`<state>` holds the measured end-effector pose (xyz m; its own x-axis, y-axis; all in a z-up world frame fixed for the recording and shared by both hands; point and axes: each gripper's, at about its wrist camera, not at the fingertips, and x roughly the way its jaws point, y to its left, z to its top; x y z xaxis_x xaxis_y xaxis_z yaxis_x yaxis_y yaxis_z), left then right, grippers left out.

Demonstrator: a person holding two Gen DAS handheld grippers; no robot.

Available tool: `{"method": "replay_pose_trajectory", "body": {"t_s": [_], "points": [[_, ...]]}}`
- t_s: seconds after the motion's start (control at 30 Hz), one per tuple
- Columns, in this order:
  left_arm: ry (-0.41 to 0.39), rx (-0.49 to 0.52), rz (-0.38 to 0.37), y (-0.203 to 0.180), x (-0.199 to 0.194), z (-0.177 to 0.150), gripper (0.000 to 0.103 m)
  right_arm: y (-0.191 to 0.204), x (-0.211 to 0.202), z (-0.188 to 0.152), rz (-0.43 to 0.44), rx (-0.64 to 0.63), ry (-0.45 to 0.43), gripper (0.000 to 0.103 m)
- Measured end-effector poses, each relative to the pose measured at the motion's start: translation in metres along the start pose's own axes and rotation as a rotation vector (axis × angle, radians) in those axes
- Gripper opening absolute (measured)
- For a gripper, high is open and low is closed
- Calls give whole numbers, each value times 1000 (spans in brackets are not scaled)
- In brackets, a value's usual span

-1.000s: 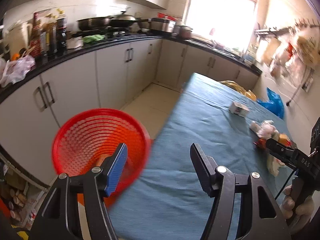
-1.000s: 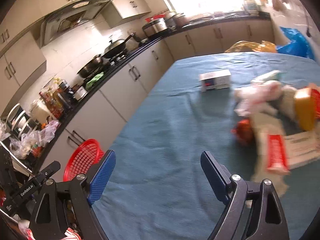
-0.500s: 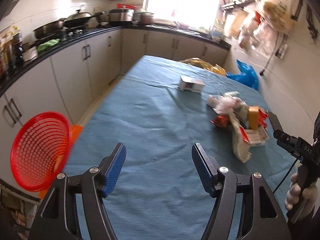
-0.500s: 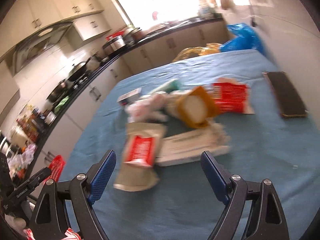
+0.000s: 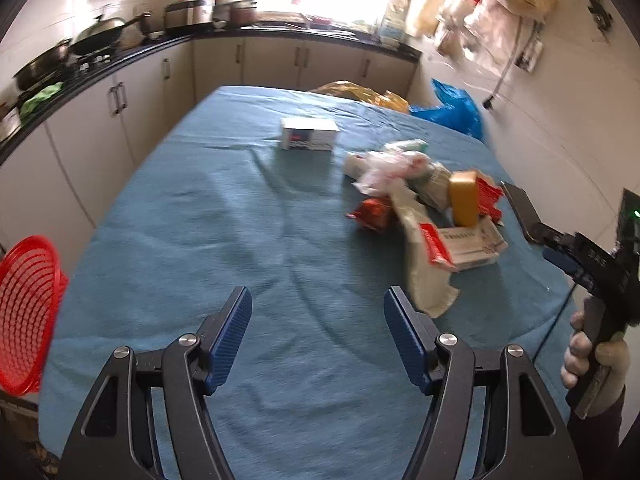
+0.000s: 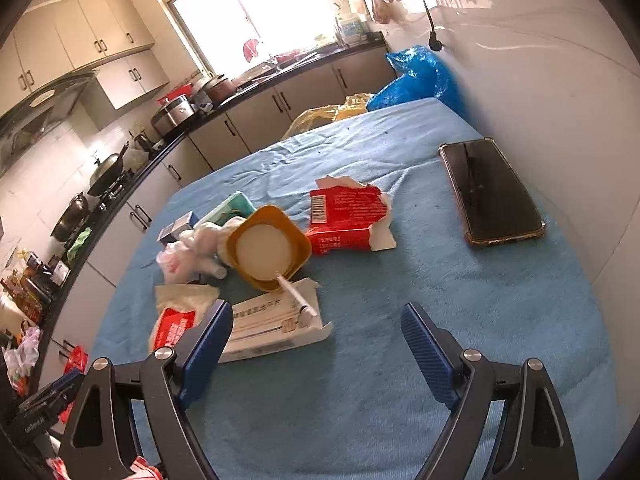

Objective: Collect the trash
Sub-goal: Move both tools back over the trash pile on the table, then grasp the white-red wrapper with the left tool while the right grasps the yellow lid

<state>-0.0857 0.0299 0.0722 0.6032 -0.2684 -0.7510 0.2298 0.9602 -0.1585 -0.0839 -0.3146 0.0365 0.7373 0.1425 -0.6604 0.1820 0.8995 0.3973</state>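
A heap of trash lies on the blue tablecloth (image 5: 224, 216): a yellow cup (image 6: 267, 248) with a straw, a torn red carton (image 6: 346, 216), a flat white box (image 6: 276, 324), a red-and-white wrapper (image 6: 176, 320) and crumpled plastic (image 6: 192, 248). A small white box (image 5: 309, 134) stands apart, farther back. A red basket (image 5: 24, 312) sits off the table's left edge. My left gripper (image 5: 318, 336) is open and empty over the near cloth. My right gripper (image 6: 316, 354) is open and empty, its left finger by the flat white box.
A black phone (image 6: 490, 192) lies on the cloth by the right wall. Blue (image 6: 416, 76) and yellow (image 6: 328, 114) bags sit past the table's far end. Kitchen counters with pans (image 5: 104, 36) run along the left and back.
Both views have swung right, from the red basket toward the trash heap. The right gripper has come closer to the heap. Both grippers stay open.
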Motion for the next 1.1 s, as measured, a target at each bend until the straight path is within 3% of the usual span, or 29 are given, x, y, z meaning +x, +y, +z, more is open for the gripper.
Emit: {"method": "replay_pose_trajectory", "body": {"t_s": [0.2,0.37,0.73,0.8,0.83,0.9,1.1], "points": [[22,58,-91,-36,28,11,69,0,14,0,11,-4,28,90],[85,50,-145,-52,63,18,69,24,21,8,34,-88,35,85],[126,34,-196,-65,92,16,69,77,80,21,13,-224,85,58],[132,18,-213,-64,94,16,61,83,89,20,-17,-252,81,49],[139,13,-223,-63,94,16,50,85,93,19,-29,-265,83,43],[151,-5,-243,-61,95,14,44,86,98,16,-28,-277,99,19],[98,-37,-254,-46,73,9,42,79,82,16,16,-248,79,7]]}}
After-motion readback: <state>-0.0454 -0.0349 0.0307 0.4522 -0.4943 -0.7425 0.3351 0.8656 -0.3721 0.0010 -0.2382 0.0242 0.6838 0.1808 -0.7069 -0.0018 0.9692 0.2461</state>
